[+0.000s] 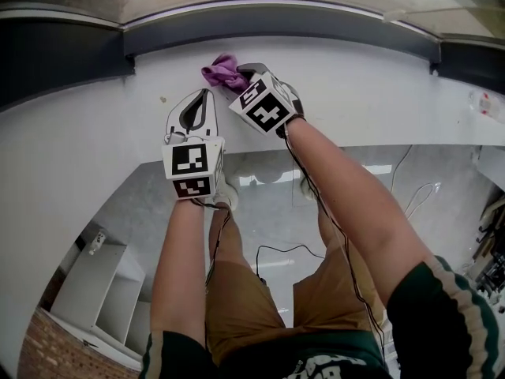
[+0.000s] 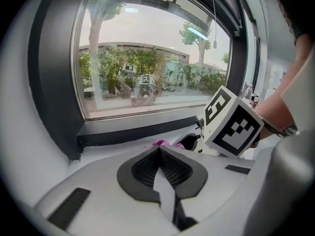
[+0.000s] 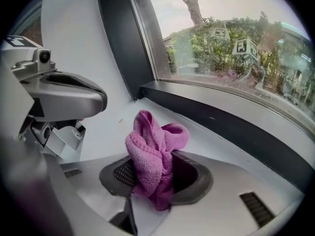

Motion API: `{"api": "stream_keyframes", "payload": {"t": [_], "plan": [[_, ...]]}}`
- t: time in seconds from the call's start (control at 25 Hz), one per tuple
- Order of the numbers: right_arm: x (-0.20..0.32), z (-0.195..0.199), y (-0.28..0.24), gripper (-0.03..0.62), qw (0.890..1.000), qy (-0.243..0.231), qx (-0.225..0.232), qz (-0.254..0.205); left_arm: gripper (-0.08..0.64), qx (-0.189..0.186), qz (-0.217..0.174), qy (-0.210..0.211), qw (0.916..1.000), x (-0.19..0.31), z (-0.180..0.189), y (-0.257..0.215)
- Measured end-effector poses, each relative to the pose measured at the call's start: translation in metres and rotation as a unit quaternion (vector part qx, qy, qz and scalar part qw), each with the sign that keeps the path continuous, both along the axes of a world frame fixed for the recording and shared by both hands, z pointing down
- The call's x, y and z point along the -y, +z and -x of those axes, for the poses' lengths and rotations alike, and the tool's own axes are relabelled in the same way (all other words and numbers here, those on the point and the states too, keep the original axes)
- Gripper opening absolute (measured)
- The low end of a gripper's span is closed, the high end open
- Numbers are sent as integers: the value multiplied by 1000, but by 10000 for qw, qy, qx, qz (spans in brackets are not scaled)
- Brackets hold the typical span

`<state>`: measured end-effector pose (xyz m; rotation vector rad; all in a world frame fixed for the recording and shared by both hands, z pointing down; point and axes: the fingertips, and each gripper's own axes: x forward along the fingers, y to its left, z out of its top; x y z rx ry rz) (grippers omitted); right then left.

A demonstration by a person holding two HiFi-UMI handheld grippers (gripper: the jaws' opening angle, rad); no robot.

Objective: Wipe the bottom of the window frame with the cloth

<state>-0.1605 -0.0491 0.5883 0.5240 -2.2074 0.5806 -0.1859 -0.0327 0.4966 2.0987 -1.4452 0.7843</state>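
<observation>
purple fuzzy bunched cloth (image 3: pixel 153 154) clamped in right gripper (image 3: pixel 157 178) jaws.

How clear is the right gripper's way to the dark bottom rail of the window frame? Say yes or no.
Probably yes. The right gripper, shut on the purple terry cloth, is over bare white sill; nothing lies between it and the dark rail.

The cloth (image 3: pixel 152 151) is a pink-purple terry rag, crumpled into a loose upright bunch, its lower folds pinched between the jaws of the right gripper (image 3: pixel 156 176) and its top flopping over above them. It sits over the white sill (image 1: pixel 355 85), near the bottom rail of the window frame (image 3: pixel 231 127) but apart from it. That rail is a dark, matt strip running along under the glass.
</observation>
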Motion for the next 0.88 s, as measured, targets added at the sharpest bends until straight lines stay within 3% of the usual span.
{"api": "stream_keyframes", "payload": {"t": [0.88], "plan": [[8,-159,4,166,9983,542,-195,-38,5,-91,-22,661,9978,9,-148,-2]]}}
